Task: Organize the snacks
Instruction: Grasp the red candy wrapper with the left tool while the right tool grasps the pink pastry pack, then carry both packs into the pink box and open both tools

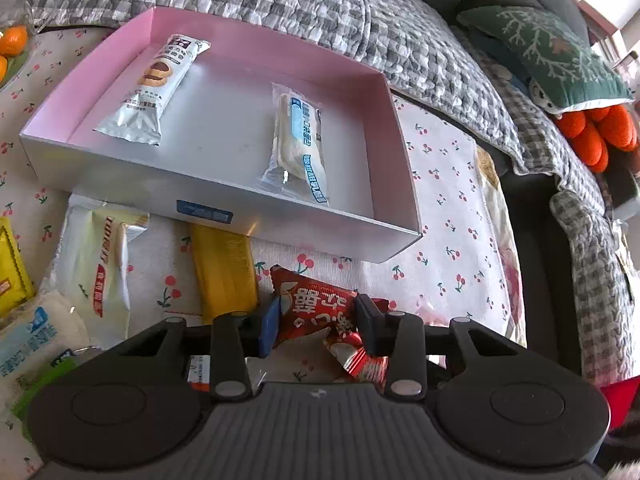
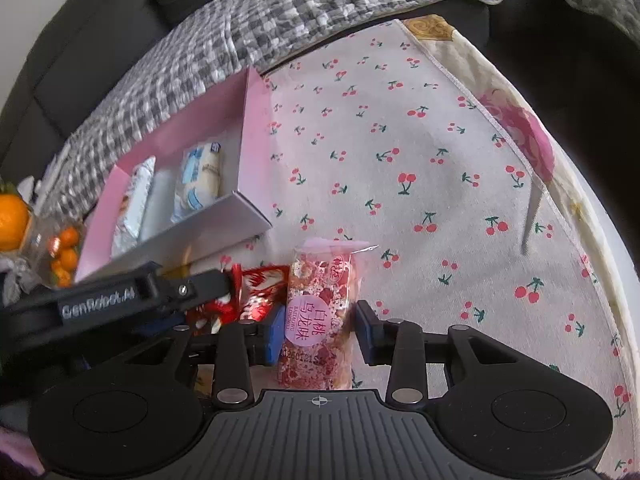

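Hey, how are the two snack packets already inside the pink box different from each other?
The cookie packet is opaque white with a printed cookie picture; the cream packet is clear with blue lettering, its pale snack showing through. The cookie packet lies by the box's left wall, the cream packet nearer the right. Both lie flat, sealed, lengthwise.

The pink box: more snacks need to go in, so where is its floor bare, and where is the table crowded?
Inside the pink box, the floor is bare between the cookie packet and the blue-and-white packet, and along the right wall. The cherry tablecloth right of the box is bare too. In front of the box, packets crowd the cloth.
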A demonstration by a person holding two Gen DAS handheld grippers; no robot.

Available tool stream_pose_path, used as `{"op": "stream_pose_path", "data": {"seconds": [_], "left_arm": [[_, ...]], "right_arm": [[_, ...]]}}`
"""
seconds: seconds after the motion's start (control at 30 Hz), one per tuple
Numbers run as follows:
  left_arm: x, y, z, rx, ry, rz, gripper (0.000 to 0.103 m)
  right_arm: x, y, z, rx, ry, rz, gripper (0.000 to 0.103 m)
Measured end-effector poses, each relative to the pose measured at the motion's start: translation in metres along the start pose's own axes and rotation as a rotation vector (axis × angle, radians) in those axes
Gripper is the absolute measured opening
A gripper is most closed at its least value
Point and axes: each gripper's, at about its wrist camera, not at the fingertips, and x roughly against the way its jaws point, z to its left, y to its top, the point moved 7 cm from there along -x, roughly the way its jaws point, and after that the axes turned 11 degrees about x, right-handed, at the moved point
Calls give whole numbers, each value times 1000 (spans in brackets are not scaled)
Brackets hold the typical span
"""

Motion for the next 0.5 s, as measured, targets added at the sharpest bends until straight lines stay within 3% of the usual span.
{"op": "stream_pose_path", "data": {"seconds": [0.5], "left_arm": [[26, 1, -7, -68, -47, -14, 36]], "right_arm": [[27, 14, -6, -72, 47, -83, 36]]}}
